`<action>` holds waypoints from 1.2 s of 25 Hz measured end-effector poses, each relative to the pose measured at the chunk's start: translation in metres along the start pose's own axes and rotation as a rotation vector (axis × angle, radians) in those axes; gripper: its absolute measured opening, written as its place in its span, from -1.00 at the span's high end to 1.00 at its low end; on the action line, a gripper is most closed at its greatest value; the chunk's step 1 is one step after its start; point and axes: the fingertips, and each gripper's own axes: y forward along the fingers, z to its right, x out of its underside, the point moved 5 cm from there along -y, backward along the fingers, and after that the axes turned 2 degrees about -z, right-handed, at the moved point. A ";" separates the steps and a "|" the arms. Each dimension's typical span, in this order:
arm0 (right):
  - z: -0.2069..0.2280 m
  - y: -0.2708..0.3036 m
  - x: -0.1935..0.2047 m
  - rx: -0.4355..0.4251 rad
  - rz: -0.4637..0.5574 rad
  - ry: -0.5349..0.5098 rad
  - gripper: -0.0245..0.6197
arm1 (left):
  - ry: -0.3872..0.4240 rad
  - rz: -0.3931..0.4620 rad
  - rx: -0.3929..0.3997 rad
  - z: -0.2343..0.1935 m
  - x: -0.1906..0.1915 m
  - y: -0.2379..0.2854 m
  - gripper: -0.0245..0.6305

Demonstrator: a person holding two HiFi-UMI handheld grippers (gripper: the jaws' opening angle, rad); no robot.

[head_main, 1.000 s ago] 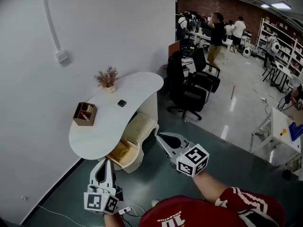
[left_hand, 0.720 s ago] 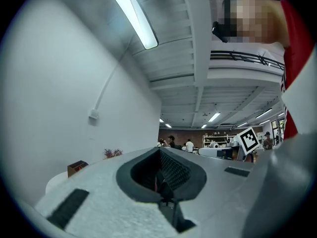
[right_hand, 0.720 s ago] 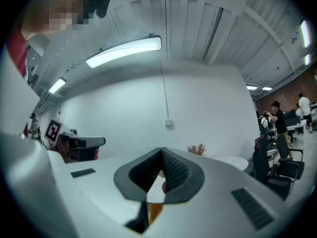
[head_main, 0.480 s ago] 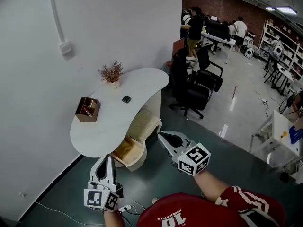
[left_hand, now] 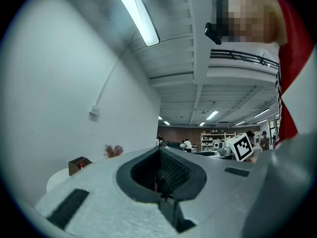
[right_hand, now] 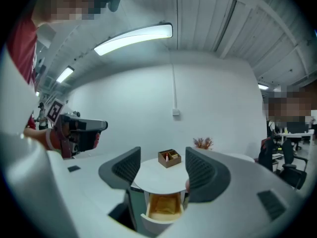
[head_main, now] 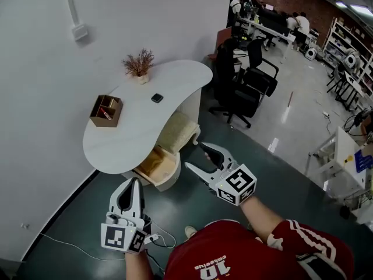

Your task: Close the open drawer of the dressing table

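The white dressing table (head_main: 131,134) stands against the wall. Its drawer (head_main: 156,165) is pulled out under the near end and shows a wood-coloured inside. In the right gripper view the drawer (right_hand: 162,206) lies straight ahead below the table top (right_hand: 161,178), some way off. My right gripper (head_main: 194,156) hangs just right of the drawer, apart from it. Its jaws are opening and stand wide, with nothing between them. My left gripper (head_main: 132,184) is lower left, short of the drawer front. Its jaws (left_hand: 161,155) are together and hold nothing.
On the table top sit a brown organiser box (head_main: 105,110), a dried plant (head_main: 139,63) and a small black object (head_main: 157,98). A cream stool (head_main: 178,133) is tucked under the table. Black office chairs (head_main: 242,89) stand behind. A cable (head_main: 58,247) trails on the floor.
The right gripper's jaws were shut and now stand wide open. Both grippers have come nearer to the drawer, and the table sits closer in the head view.
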 end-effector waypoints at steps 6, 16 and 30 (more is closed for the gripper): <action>-0.006 0.014 0.047 -0.004 -0.090 0.013 0.12 | -0.018 -0.039 -0.017 -0.011 0.016 -0.004 0.93; -0.008 0.045 0.162 -0.053 -0.296 0.055 0.17 | -0.004 -0.102 -0.042 -0.022 0.052 -0.002 0.93; -0.002 0.120 0.359 -0.102 -0.548 0.123 0.22 | 0.010 -0.265 -0.046 -0.048 0.128 0.038 0.93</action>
